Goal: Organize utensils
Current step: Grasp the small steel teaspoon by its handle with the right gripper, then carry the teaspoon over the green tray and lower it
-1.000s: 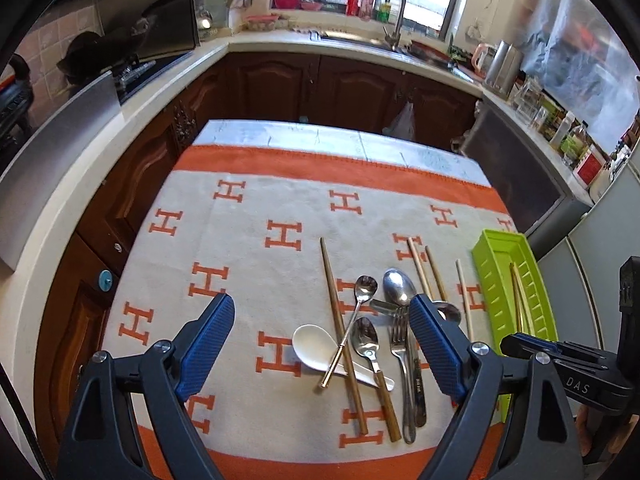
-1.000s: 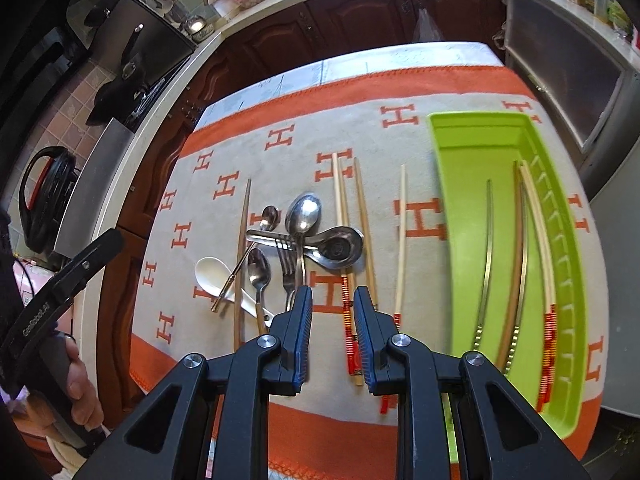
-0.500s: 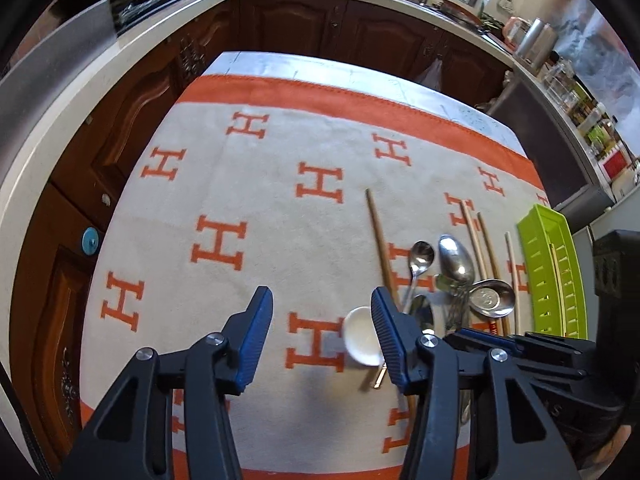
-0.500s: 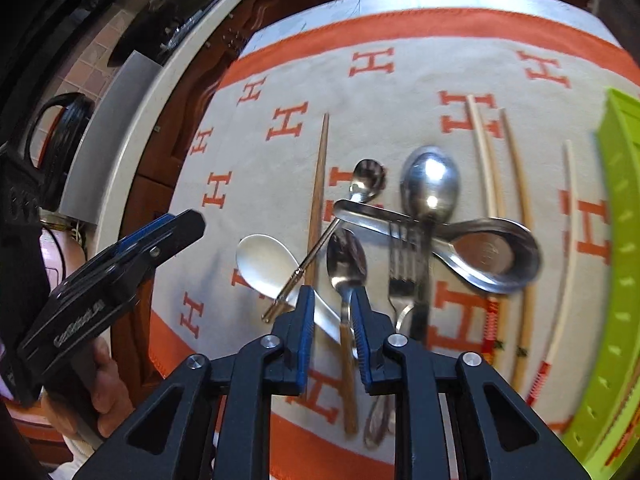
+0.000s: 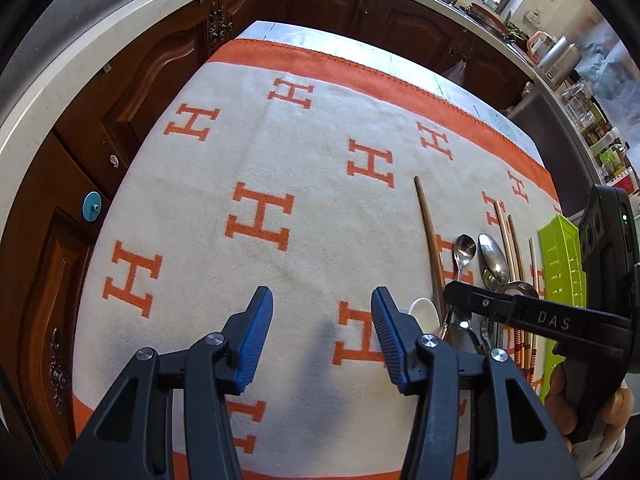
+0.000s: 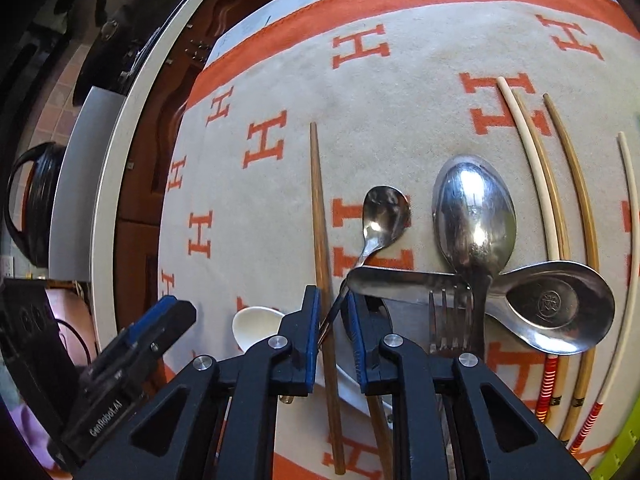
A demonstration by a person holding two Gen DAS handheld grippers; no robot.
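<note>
Two grippers: right gripper (image 6: 333,322) narrow astride small spoon (image 6: 382,216), contact unclear; left gripper (image 5: 322,334) half-wide, empty.

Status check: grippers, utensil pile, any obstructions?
Right gripper straddles small spoon handle, pads not clamped. Left gripper open, empty. Brown chopstick alongside.

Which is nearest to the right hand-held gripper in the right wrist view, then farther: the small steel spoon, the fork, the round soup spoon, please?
From the right hand-held gripper:
1. Small steel spoon: its thin handle runs between the fingers, bowl just ahead.
2. Fork: just right of the gripper.
3. Round soup spoon: farthest, out to the right, bowl up.
</note>
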